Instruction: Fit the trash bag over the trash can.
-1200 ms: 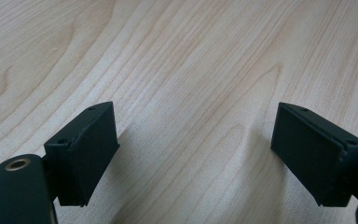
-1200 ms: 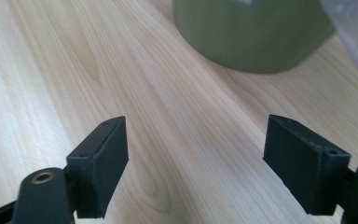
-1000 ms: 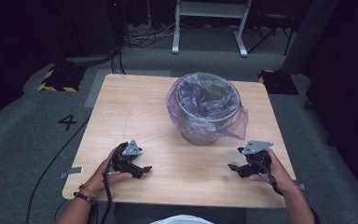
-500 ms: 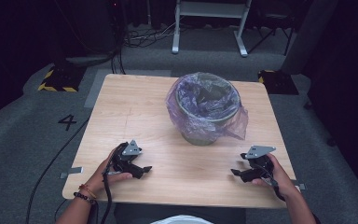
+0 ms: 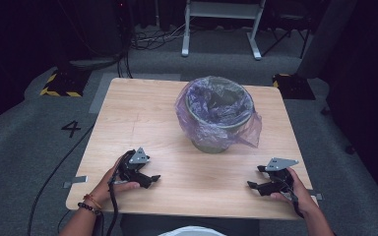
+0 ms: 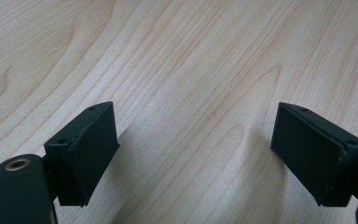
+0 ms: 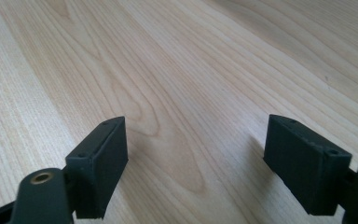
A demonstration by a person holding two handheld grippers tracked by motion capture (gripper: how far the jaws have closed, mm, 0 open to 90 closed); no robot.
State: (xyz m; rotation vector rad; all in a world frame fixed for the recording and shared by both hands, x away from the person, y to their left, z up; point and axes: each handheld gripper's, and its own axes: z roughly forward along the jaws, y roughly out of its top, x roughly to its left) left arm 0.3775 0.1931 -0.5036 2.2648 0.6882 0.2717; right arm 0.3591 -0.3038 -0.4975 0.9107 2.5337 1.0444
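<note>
both grippers, left gripper (image 5: 151,179) and right gripper (image 5: 254,186), well short of lined bin (image 5: 219,114)

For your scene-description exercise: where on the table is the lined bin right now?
In the high view, the bin with its purple plastic liner stands on the far half of the wooden table, slightly right of centre, beyond both the left gripper and the right gripper, touching neither.

Bright desk, dark room

From above, light fell on my desk (image 5: 147,118) alone while the floor and background sank into near black, soft and grainy. Through my tongs' cameras the wood grain was evenly lit and sharp, with faint soft shadows beside each jaw.
</note>
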